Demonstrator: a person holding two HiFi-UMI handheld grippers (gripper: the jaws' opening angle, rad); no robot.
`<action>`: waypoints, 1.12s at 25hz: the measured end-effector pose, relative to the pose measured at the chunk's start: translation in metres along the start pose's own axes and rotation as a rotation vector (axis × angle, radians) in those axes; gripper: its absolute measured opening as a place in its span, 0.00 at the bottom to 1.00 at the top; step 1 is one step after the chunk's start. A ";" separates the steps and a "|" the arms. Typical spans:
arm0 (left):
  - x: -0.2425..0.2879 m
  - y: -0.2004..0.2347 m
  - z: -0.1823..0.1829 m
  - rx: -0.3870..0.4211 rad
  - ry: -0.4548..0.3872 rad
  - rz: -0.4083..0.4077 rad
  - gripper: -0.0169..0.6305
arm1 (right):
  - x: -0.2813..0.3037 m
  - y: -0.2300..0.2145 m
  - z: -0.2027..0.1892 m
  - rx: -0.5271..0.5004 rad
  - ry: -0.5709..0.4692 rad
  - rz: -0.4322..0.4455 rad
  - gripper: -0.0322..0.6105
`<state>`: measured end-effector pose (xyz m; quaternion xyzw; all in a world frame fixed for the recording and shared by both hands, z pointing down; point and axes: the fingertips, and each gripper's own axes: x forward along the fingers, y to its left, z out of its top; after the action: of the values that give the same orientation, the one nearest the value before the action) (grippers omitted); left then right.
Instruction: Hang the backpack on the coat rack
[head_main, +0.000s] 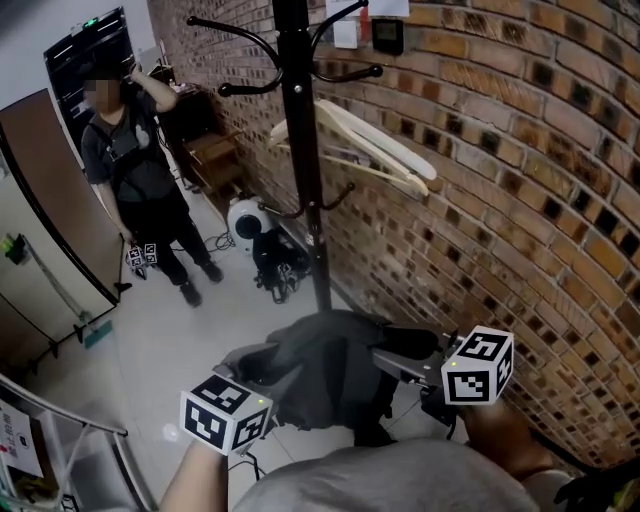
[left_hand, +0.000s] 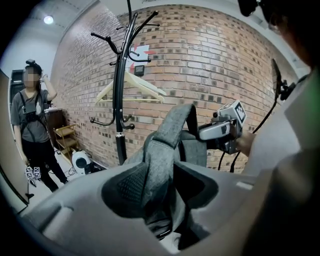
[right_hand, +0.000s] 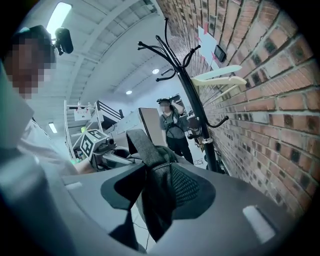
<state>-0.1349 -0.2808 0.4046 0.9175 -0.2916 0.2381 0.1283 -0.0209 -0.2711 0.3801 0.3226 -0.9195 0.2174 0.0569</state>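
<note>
Grey backpack (head_main: 320, 375); black coat rack (head_main: 303, 150); red-brown brick wall (head_main: 520, 180); cream hanger (head_main: 380, 141).

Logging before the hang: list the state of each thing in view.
left claw: shut on the backpack
right claw: shut on the backpack
backpack: carried by both, not yet hung
coat rack: upright, hooks without the backpack
hanger: hung on the coat rack

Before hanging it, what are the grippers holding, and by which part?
The backpack: left gripper on a gray strap, right gripper on dark fabric.

Person (head_main: 135, 180) near brick wall (head_main: 520, 200), pale hanger (head_main: 378, 140)
</note>
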 end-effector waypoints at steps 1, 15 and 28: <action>0.006 0.004 0.001 -0.010 0.005 0.003 0.30 | 0.003 -0.007 0.001 0.004 0.007 0.009 0.30; 0.081 0.076 0.015 -0.089 0.049 0.021 0.30 | 0.060 -0.100 0.021 0.022 0.091 0.071 0.30; 0.128 0.133 0.019 -0.146 0.081 0.026 0.29 | 0.108 -0.160 0.029 0.076 0.153 0.089 0.30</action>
<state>-0.1160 -0.4545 0.4668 0.8915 -0.3146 0.2547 0.2033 -0.0060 -0.4573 0.4383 0.2659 -0.9169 0.2786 0.1048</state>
